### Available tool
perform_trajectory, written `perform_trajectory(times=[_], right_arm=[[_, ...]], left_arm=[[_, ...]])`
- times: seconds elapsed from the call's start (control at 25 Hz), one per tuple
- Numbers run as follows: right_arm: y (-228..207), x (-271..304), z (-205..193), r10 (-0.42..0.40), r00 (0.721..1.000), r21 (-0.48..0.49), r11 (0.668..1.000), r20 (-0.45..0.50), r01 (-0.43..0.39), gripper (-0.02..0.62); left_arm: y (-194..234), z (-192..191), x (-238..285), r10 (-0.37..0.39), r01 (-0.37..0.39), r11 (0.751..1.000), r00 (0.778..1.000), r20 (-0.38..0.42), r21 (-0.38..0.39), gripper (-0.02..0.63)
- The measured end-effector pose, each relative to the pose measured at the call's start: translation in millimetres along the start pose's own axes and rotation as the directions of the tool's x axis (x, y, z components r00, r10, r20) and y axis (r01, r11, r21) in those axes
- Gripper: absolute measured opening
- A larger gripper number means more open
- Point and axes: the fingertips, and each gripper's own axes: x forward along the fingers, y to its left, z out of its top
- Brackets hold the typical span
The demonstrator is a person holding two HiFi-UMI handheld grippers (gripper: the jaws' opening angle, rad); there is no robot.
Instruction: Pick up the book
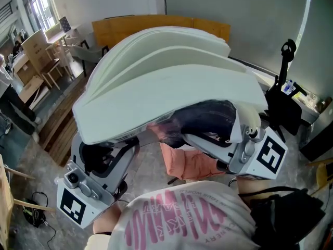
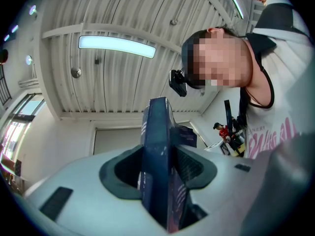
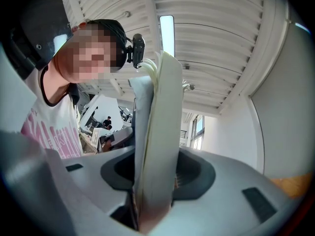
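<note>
Wooden chairs (image 1: 44, 56) stand at the far left of the head view, on a plank floor (image 1: 60, 124). Next to them, low in the frame, the left tongs (image 1: 106, 163) reach up under the book (image 1: 171, 87), their marker cube (image 1: 73, 204) nearest the camera. The left gripper view shows these tongs clenched on the book's dark blue cover, whose edge stands upright between the two pads, with a long ceiling lamp (image 2: 116, 46) overhead.

The book fills the middle of the head view. It is held off any worktop, in the air before the person's chest, and spans from one pair of tongs to the other. Its white pages fan out in thick curved layers and the dark cover shows at the underside. An orange board (image 1: 156, 25) leans on the wall behind it. Below it are something pink (image 1: 190, 163) and the person's white shirt with pink lettering (image 1: 187, 217).

To the right, the right tongs (image 1: 218, 142) grip the book's other side. The right gripper view shows a pale sheaf of pages pinched upright between the pads, with the person's head camera (image 3: 138, 44) above. At the far right of the head view a black bag (image 1: 283, 111) sits by the wall.
</note>
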Motion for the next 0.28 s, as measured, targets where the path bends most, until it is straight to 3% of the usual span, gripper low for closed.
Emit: perform_trajectory(times=[0.28], right_arm=[[-5.0, 0.6, -1.6, -0.013, 1.0, -0.028, 1.0, 0.003, 0.014, 0.176]], left_arm=[[3.5, -2.7, 2.5, 0.013, -0.013, 1.0, 1.0, -0.001, -0.01, 0.2]])
